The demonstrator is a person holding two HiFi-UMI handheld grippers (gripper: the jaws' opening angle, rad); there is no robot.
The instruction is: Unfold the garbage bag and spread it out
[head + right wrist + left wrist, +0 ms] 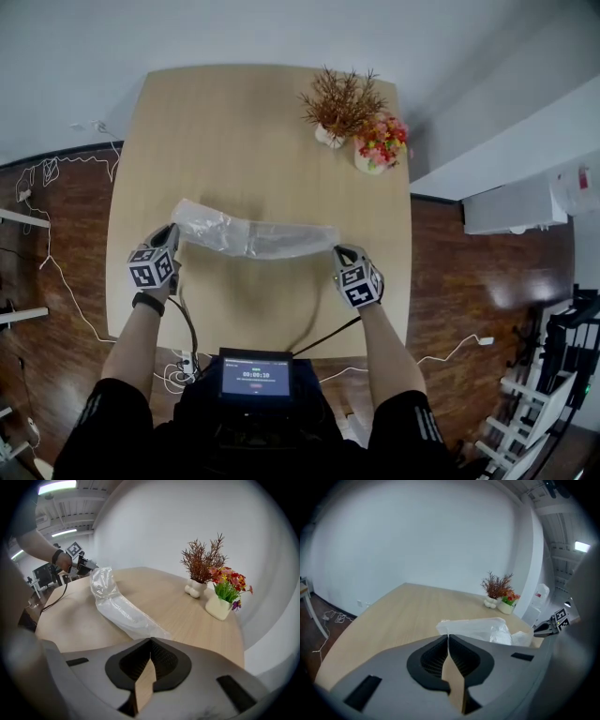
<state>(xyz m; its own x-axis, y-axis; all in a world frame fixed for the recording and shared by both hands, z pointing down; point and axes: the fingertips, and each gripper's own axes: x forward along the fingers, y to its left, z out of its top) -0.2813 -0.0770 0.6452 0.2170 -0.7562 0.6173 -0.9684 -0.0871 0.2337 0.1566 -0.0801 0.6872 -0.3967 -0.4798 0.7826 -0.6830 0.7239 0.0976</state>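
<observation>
A translucent white garbage bag (pixel 251 234) is stretched as a crumpled long roll between my two grippers, over the near half of the wooden table (pixel 234 122). My left gripper (pixel 172 235) is shut on the bag's left end. In the left gripper view the bag (pixel 480 628) comes straight out of the closed left gripper (pixel 448 636). My right gripper (pixel 340 252) is shut on the bag's right end. In the right gripper view the bag (pixel 119 609) runs from the closed right gripper (pixel 150 641) towards the far left gripper (pixel 80 565).
A brown dried plant in a white pot (pixel 336 111) and a pot of coloured flowers (pixel 379 150) stand at the table's far right corner. Cables (pixel 56 272) lie on the wooden floor at the left. A white unit (pixel 514 208) stands to the right. A small screen (pixel 255 375) sits at my chest.
</observation>
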